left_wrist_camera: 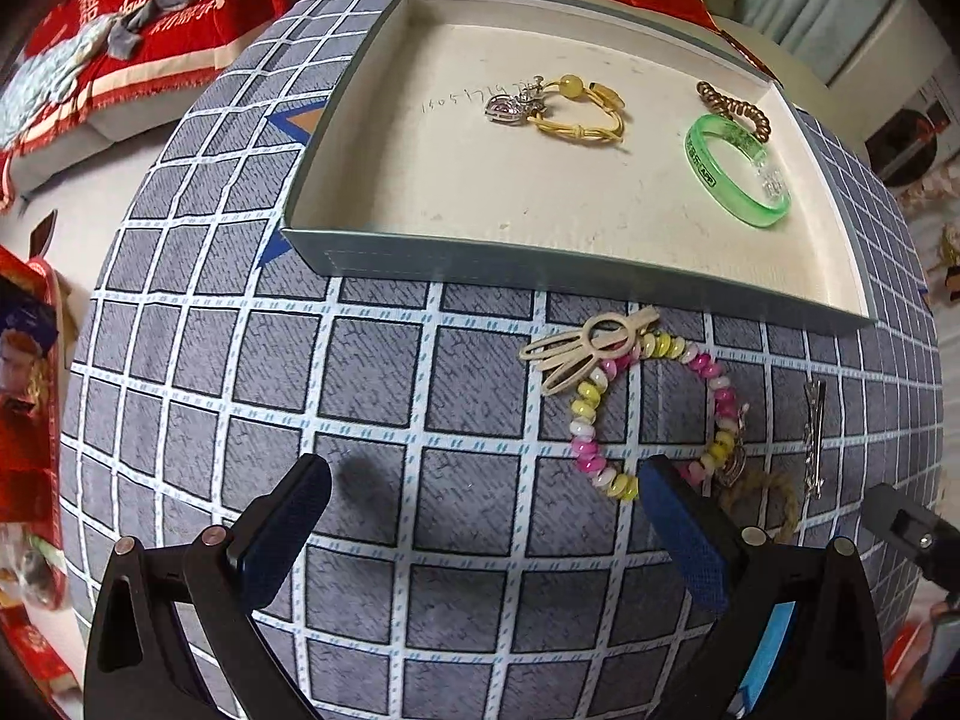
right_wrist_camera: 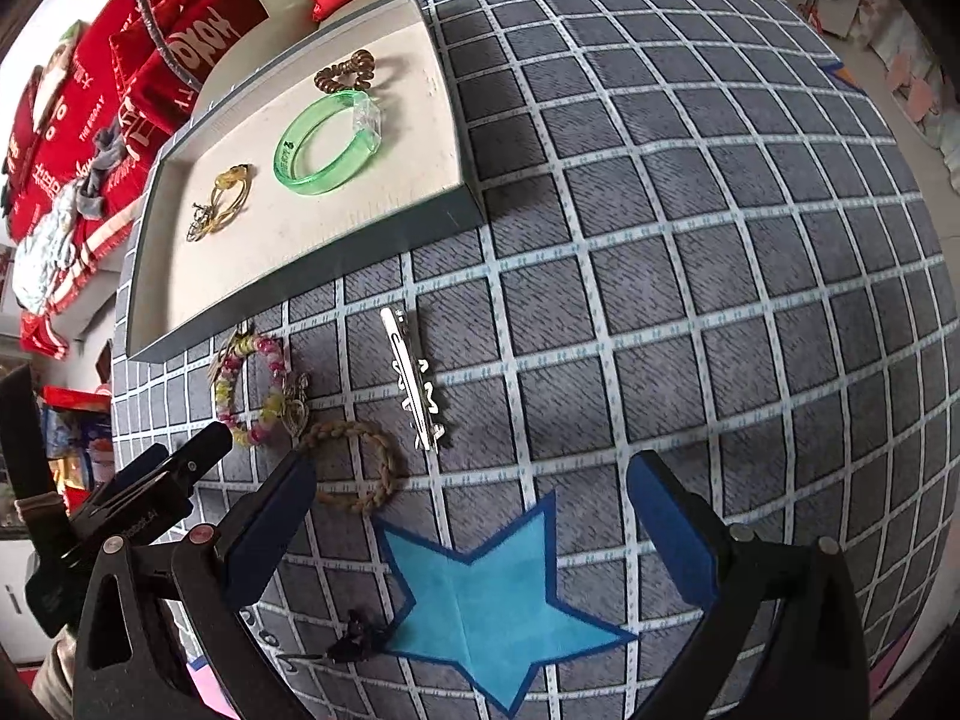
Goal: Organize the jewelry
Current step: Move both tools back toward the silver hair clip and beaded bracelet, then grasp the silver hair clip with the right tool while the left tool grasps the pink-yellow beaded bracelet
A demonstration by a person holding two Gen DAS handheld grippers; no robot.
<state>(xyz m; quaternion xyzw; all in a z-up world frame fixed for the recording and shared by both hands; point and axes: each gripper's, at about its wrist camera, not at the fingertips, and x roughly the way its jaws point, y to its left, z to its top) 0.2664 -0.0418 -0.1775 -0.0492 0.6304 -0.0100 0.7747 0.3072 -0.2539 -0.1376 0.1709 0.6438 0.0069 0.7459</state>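
A shallow grey box (left_wrist_camera: 420, 255) with a cream floor lies on the checked cloth; it also shows in the right wrist view (right_wrist_camera: 288, 276). Inside lie a green bangle (left_wrist_camera: 737, 171), a yellow cord bracelet (left_wrist_camera: 585, 111) with a silver charm, and a brown spiral tie (left_wrist_camera: 735, 105). On the cloth in front lie a pink-yellow bead bracelet (left_wrist_camera: 654, 414) under a cream hair clip (left_wrist_camera: 591, 345), a silver hair clip (right_wrist_camera: 414, 381) and a braided brown ring (right_wrist_camera: 360, 465). My left gripper (left_wrist_camera: 483, 495) is open above the cloth. My right gripper (right_wrist_camera: 471, 498) is open, the ring by its left finger.
The cloth is grey with white grid lines and a blue star patch (right_wrist_camera: 492, 594). A small black hair clip (right_wrist_camera: 354, 639) lies by the star's left. Red cushions and fabric (left_wrist_camera: 150, 12) lie beyond the table's far edge.
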